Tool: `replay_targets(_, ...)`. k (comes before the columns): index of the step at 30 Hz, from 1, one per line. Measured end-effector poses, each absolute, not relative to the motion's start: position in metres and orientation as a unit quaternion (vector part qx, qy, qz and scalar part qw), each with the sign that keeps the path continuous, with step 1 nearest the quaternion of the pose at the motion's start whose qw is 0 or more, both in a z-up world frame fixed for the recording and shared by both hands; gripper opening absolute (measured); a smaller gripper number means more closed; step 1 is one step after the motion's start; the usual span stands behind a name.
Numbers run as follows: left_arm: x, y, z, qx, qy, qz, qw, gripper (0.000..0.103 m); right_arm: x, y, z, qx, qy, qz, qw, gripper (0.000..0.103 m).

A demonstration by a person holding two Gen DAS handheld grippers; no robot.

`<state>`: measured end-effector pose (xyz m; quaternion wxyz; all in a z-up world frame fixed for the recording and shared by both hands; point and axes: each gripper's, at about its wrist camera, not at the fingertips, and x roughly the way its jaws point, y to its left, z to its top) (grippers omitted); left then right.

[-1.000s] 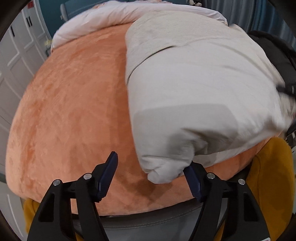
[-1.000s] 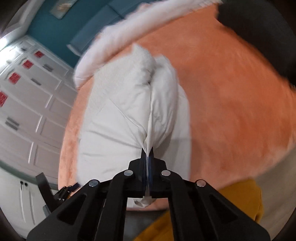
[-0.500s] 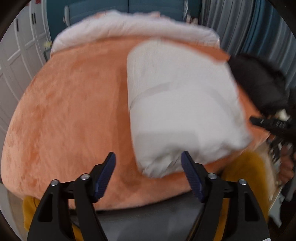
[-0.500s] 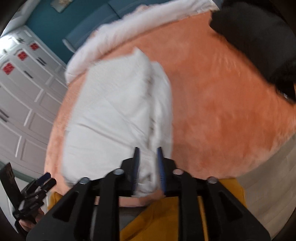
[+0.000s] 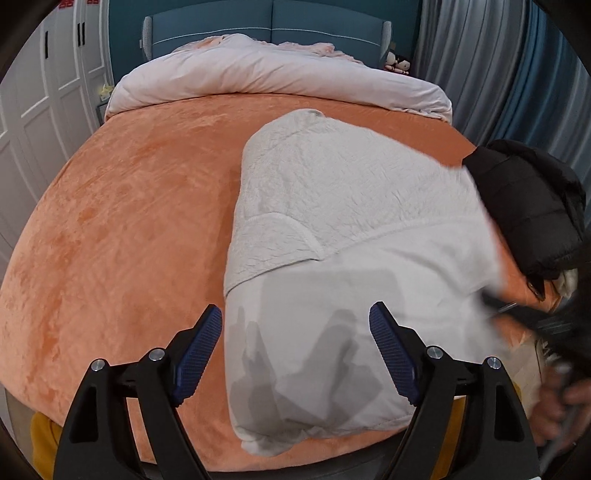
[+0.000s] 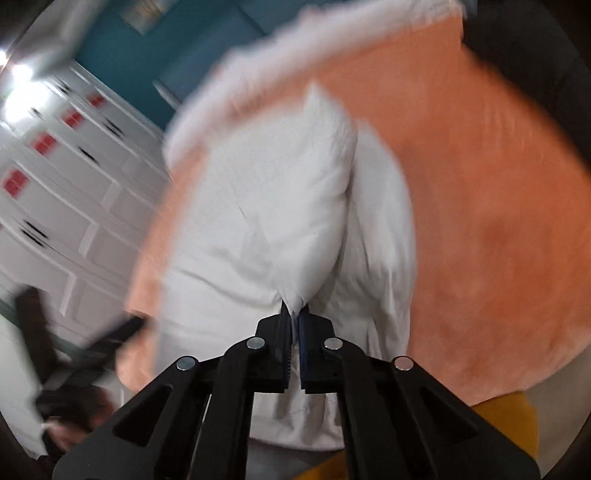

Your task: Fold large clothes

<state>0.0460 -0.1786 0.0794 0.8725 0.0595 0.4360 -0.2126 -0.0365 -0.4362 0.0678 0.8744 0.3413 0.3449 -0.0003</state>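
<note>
A large white padded garment (image 5: 351,236) lies folded on the orange bedspread (image 5: 122,221), its near end at the bed's front edge. My left gripper (image 5: 295,343) is open and empty, held above that near end, with its shadow on the cloth. In the right wrist view, my right gripper (image 6: 294,321) is shut on a pinched fold of the white garment (image 6: 280,206) and lifts it in a ridge. The right gripper's blurred tip shows at the garment's right edge in the left wrist view (image 5: 495,306).
A black jacket (image 5: 532,206) lies at the bed's right edge. A rolled pink duvet (image 5: 273,81) lies across the head of the bed, before a blue headboard (image 5: 269,22). White wardrobe doors (image 5: 40,103) stand at left, grey curtains (image 5: 480,62) at right. Yellow cloth (image 6: 502,428) shows below.
My right gripper opened half a second ago and has now shut again on a fold of the white garment. My left gripper stayed open and drew back over the near end.
</note>
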Motion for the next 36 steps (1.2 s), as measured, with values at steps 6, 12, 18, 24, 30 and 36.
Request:
replay_targets(6, 0.049, -0.191, 0.058, 0.084, 0.456, -0.21, 0.86, 0.079, -0.041, -0.45, 0.027, 0.315, 0.412, -0.069, 0.852, 0.001)
replay_targets(12, 0.048, -0.196, 0.043, 0.099, 0.457, -0.189, 0.864, 0.08, -0.02, -0.425, 0.002, 0.256, 0.461, -0.099, 0.844, 0.005)
replay_targets(18, 0.049, -0.197, 0.056, 0.111, 0.451, -0.176, 0.868, 0.076, -0.042, -0.429, 0.048, 0.249, 0.435, -0.105, 0.859, 0.01)
replay_targets(24, 0.059, -0.202, 0.089, 0.078, 0.43, -0.192, 0.878, 0.076, -0.035, -0.435, 0.105, 0.215, 0.389, -0.1, 0.89, 0.01)
replay_targets(30, 0.105, -0.218, 0.109, 0.055, 0.421, -0.19, 0.885, 0.078, 0.029, -0.431, 0.114, 0.173, 0.422, -0.095, 0.885, 0.009)
replay_targets(36, 0.15, -0.237, 0.067, 0.06, 0.469, -0.179, 0.863, 0.083, 0.087, -0.434, 0.055, 0.181, 0.499, -0.102, 0.842, 0.004)
